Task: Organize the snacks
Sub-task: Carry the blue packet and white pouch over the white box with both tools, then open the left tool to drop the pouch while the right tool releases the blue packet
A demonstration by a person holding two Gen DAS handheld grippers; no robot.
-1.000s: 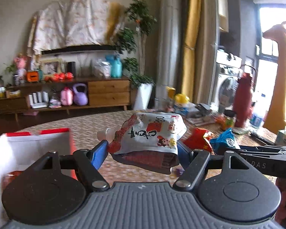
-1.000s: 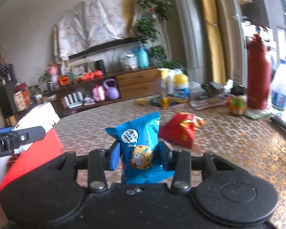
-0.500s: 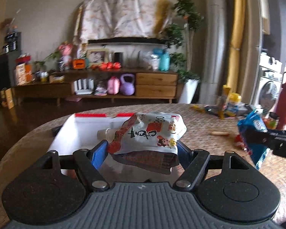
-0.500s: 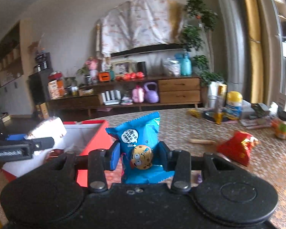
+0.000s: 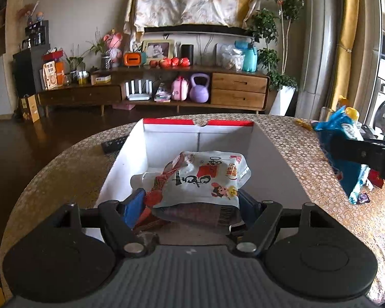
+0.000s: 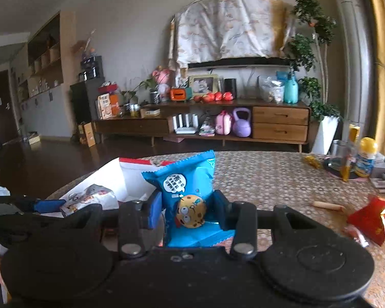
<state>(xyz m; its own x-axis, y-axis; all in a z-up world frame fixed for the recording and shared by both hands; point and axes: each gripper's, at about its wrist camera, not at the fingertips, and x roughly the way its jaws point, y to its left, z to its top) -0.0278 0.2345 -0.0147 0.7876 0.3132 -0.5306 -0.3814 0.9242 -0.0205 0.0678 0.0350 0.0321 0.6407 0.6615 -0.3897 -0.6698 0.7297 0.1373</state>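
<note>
My left gripper (image 5: 191,201) is shut on a white spouted pouch (image 5: 200,177) with red print, held over the open white box with a red rim (image 5: 267,148). My right gripper (image 6: 186,209) is shut on a blue cookie packet (image 6: 184,187), upright between the blue pads. In the left wrist view that packet (image 5: 346,172) hangs at the right, just outside the box's right wall. In the right wrist view the box (image 6: 133,177) and the pouch (image 6: 89,197) lie to the left of my right gripper.
A red snack bag (image 6: 369,220) and a thin brown stick (image 6: 326,205) lie on the patterned round table (image 6: 269,177) at the right. Bottles and jars (image 6: 364,159) stand at its far right edge. A dark remote (image 5: 114,145) lies left of the box.
Both grippers have swung left across the table with their snacks. The box now sits straight below the pouch, and the blue packet has come up beside its right wall.
</note>
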